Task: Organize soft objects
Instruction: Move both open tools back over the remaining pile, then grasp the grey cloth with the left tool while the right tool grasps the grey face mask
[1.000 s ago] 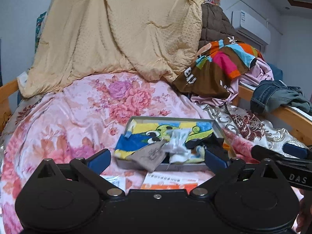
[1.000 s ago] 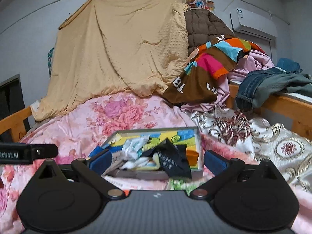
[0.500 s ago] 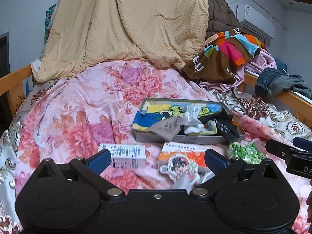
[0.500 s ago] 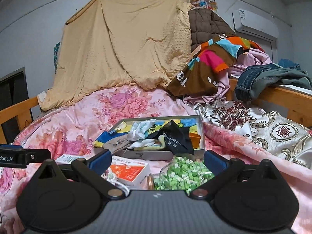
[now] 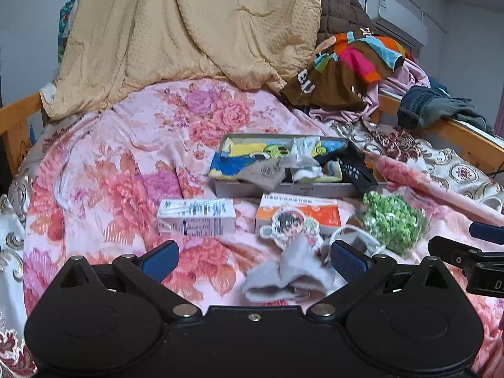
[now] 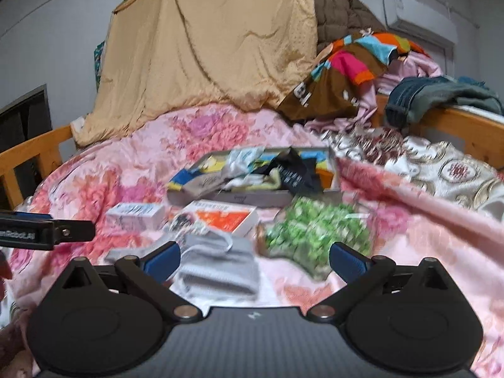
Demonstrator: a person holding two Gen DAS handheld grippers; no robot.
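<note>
A shallow grey box (image 5: 283, 189) (image 6: 252, 197) lies on the pink floral quilt, holding a yellow-blue cloth (image 5: 249, 154), a grey-brown sock (image 5: 264, 173), white socks and a black piece (image 6: 293, 173). A crumpled grey cloth (image 5: 289, 275) (image 6: 217, 267) rests on the quilt in front of the box, just ahead of both grippers. My left gripper (image 5: 253, 260) is open over its left part, gripping nothing. My right gripper (image 6: 254, 260) is open too, with the grey cloth near its left finger; this view is blurred.
In front of the grey box sit a white carton (image 5: 197, 217), an orange carton (image 5: 299, 214) with a cartoon cut-out, and a green beaded bag (image 5: 393, 220) (image 6: 315, 233). A beige blanket and piled clothes (image 5: 346, 63) rise behind. Wooden bed rails (image 6: 456, 126) flank both sides.
Both grippers have drawn back from the grey box, which now looks smaller and farther. The cartons, green bag and grey cloth have come into view. Both jaws stay open.
</note>
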